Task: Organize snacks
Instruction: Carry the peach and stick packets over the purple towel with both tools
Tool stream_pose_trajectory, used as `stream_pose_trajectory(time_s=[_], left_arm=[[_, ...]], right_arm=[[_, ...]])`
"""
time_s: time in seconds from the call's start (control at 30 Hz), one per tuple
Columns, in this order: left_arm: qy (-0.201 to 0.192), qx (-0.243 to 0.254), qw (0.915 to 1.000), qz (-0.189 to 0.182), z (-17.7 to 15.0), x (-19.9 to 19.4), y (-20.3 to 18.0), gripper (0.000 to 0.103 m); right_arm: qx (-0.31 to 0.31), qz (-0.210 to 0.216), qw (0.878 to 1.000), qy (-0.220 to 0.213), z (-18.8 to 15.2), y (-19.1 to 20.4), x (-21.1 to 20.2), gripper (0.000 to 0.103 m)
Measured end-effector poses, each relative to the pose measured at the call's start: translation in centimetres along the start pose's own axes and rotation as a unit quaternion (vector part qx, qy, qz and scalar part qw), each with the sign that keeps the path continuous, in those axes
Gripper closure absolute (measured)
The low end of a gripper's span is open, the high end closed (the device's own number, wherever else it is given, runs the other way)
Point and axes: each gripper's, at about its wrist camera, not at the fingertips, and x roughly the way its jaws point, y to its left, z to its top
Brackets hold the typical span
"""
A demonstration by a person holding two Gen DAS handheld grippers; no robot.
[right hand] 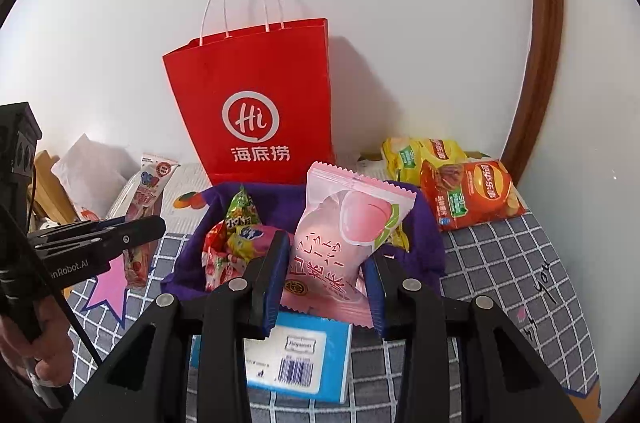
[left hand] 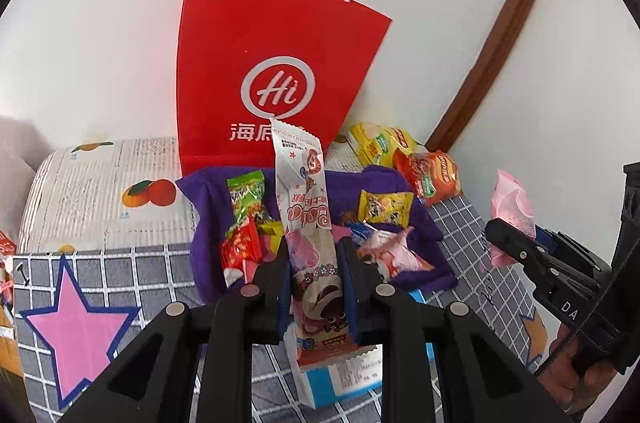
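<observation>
so both grippers have a snack each right now. the left gripper (left hand: 314, 271) is pinching a long white and pink snack wrapper with a cartoon bear on it (left hand: 306, 223); the wrapper stands nearly upright between the two blue-padded fingers (left hand: 285, 287), clamped around its lower half, with the top end poking up in front of the tall red paper bag with white rope handles (left hand: 276, 63) and the bottom end hanging below the pads.

the right gripper (right hand: 328, 283) is pinching a puffy pink peach-print snack packet (right hand: 344, 231), squeezed at its lower part between its fingers (right hand: 276, 279), top edge tilted a bit to the right.

just beyond both sets of fingers sits a purple fabric basket (left hand: 200, 223), with small candy packs inside: a green one (left hand: 246, 195), a yellow one (left hand: 386, 207), some red ones (left hand: 240, 251). the red bag stands behind it against the white wall. far right of the basket lie a yellow chip bag (right hand: 416, 155) and an orange-red chip bag (right hand: 472, 191), touching each other. a flat blue box (right hand: 296, 359) lies near, under the right gripper, all on a grey checked bedsheet (right hand: 520, 283).
</observation>
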Motion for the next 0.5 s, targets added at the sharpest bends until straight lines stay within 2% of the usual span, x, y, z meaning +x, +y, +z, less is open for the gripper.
stream_pose_trajectory(time_s=[0.23,0.5], left_arm=[[0.017,-0.009,0.9998,-0.004,1.0,2.9,0.7,0.082],[0.023,-0.027,0.9992,-0.016,3.1,5.5,1.5,0.082]], right_arm=[[0.001,0.000,1.000,0.002,1.3,-0.5,2.8,0.067],[-0.005,0.019,0.999,0.026,2.8,-1.0,7.2,0.067]])
